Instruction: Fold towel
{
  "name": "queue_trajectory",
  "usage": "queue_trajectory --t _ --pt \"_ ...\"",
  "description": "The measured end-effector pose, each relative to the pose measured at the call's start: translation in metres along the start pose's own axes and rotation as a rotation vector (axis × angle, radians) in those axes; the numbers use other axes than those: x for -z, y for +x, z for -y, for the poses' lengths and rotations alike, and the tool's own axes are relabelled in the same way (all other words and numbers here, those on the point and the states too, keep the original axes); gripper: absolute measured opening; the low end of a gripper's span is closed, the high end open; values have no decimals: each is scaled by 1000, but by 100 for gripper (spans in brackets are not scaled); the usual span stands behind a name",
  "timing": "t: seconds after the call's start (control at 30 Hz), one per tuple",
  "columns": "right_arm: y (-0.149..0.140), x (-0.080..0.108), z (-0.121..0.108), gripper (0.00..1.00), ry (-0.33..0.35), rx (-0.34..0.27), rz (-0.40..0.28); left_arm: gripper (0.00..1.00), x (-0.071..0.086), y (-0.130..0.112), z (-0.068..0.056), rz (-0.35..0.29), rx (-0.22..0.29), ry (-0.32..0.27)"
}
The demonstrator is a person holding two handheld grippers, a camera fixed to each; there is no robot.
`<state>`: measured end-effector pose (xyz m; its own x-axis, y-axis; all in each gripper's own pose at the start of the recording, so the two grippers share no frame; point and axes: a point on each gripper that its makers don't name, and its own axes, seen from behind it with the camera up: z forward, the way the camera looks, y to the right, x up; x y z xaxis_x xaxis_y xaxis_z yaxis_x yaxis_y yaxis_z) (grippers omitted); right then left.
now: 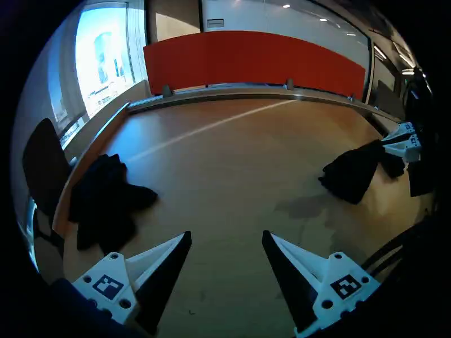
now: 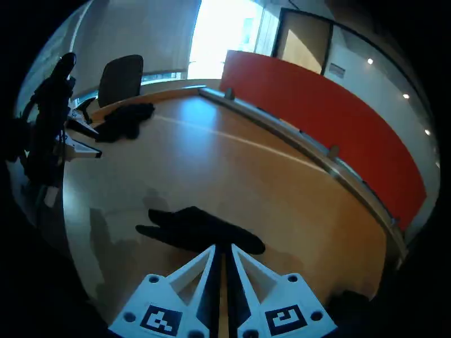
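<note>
A black towel (image 2: 197, 228) lies bunched on the wooden table (image 2: 237, 169), one edge reaching in between my right gripper's (image 2: 222, 250) fingertips. That gripper is shut on this edge. In the left gripper view the same towel (image 1: 352, 172) trails from the right gripper (image 1: 401, 144) at the far right. My left gripper (image 1: 225, 245) hovers open over bare table (image 1: 225, 169) with nothing between its fingers. From the right gripper view, the left gripper (image 2: 79, 143) appears at the far left, held by a person's hand.
A second heap of dark cloth (image 1: 107, 197) rests near the table's left edge, also visible as a dark heap (image 2: 124, 121) far off. A red divider panel (image 1: 253, 59) runs along the table's far side. A dark chair (image 2: 121, 79) stands beyond the table.
</note>
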<state>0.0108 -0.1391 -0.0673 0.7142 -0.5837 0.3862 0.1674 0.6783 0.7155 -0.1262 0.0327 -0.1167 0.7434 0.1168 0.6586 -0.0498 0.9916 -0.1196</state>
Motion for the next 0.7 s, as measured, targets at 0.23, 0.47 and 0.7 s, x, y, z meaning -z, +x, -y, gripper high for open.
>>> queue_trajectory --t 0.23,0.47,0.7 --pt "41 21 -19 5 -31 -5 -74 93 3 8 -2 -18 -3 -2" --pt "51 38 -42 5 -72 -16 -94 93 4 14 -6 -32 -7 -11" --pt "49 53 -65 5 -110 -22 -94 93 4 17 -10 -35 -15 -17"
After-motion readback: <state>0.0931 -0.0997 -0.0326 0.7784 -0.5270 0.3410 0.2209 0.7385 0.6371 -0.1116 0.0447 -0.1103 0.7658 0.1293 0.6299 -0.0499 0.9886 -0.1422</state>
